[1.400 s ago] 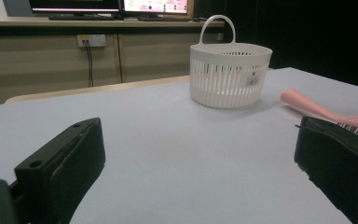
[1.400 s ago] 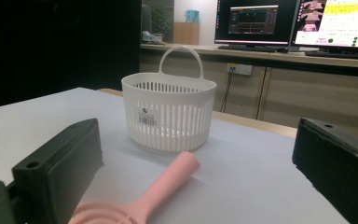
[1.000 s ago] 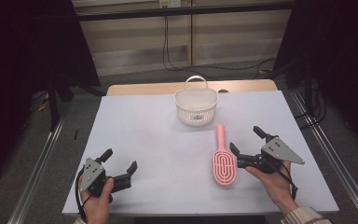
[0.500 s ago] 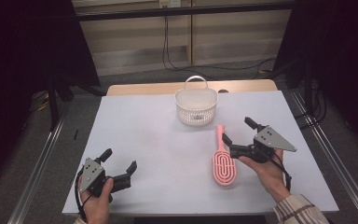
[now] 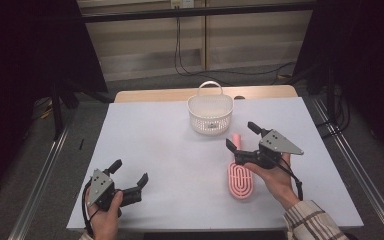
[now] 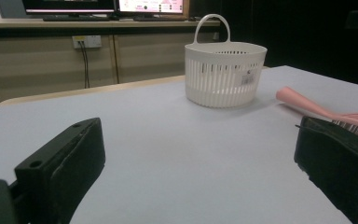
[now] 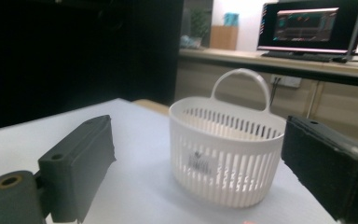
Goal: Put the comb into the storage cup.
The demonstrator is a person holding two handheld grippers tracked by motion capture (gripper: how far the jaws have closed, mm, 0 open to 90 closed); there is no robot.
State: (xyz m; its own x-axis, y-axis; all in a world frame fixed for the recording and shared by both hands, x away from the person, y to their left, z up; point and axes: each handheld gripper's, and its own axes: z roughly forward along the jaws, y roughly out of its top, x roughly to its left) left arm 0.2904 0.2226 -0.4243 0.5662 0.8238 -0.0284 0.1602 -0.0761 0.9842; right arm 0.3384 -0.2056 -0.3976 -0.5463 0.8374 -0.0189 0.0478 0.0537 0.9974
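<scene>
A pink hairbrush (image 5: 241,176) lies flat on the white table (image 5: 155,145), its looped head toward the person and its handle pointing at a white slotted basket (image 5: 210,113) that stands upright near the table's far edge. Brush and basket are near each other but apart; the tip of the handle stops short of the basket's wall. Nothing has lifted the brush yet, and nothing can be made out inside the basket from above.

The right gripper (image 5: 240,140) hangs above the brush handle, its jaws set wide with nothing between them; they have just been closing a little, yet the pads press on nothing. Seen along those jaws in the right gripper view, the basket (image 7: 227,154) fills the gap ahead, its carrying loop upright, with only a sliver of pink at the lower edge.

The left gripper (image 5: 128,176) sits low near the table's front left corner, well apart from brush and basket, jaws spread and empty. Its own view looks across bare tabletop to the basket (image 6: 224,72), with the brush handle (image 6: 303,102) at the right behind one jaw.

Judged from how things lie, the work looks barely started: if the brush is meant for the basket, the grasp, the lift and the drop are all left to do, and the right hand seems the one placed to begin.
</scene>
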